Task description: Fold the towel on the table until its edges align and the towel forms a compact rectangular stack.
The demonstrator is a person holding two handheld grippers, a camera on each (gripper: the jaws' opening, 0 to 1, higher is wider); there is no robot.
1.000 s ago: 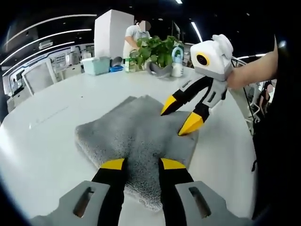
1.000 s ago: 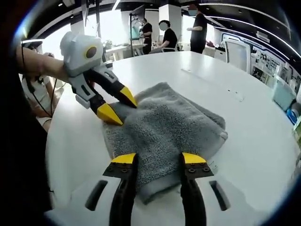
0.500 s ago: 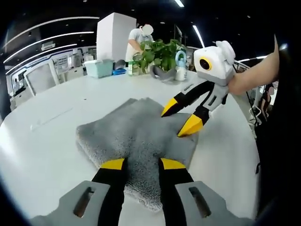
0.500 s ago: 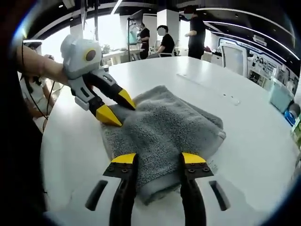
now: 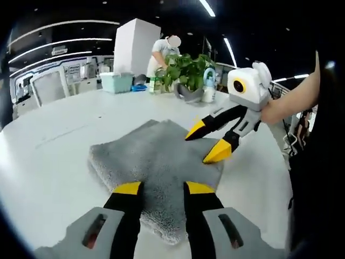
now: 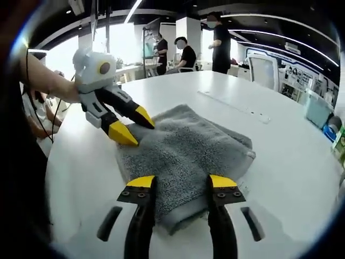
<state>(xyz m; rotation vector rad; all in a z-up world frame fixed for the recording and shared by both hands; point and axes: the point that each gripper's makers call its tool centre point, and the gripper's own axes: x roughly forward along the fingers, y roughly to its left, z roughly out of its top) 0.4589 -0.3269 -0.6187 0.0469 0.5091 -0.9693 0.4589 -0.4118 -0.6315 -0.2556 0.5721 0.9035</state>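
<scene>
A grey towel (image 5: 153,159) lies folded into a thick rectangle on the white round table (image 5: 48,162). My left gripper (image 5: 158,188) hovers open just above the towel's near edge, nothing between its yellow tips. The right gripper (image 5: 207,143) reaches in from the right, open, its tips over the towel's right edge. In the right gripper view the same towel (image 6: 186,154) sits ahead of my right gripper (image 6: 181,182), which is open above its near edge. The left gripper (image 6: 132,125) comes in from the left there, open, over the towel's far left corner.
A potted plant (image 5: 186,67), bottles and a pale green bin (image 5: 117,82) stand at the table's far side. A ruler-like strip (image 6: 234,108) lies on the table (image 6: 291,162) beyond the towel. People stand at desks in the background. A person's forearm (image 5: 294,100) holds the right gripper.
Both views have lifted and tilted slightly; the grippers sit a little higher over the towel. The towel itself has not moved.
</scene>
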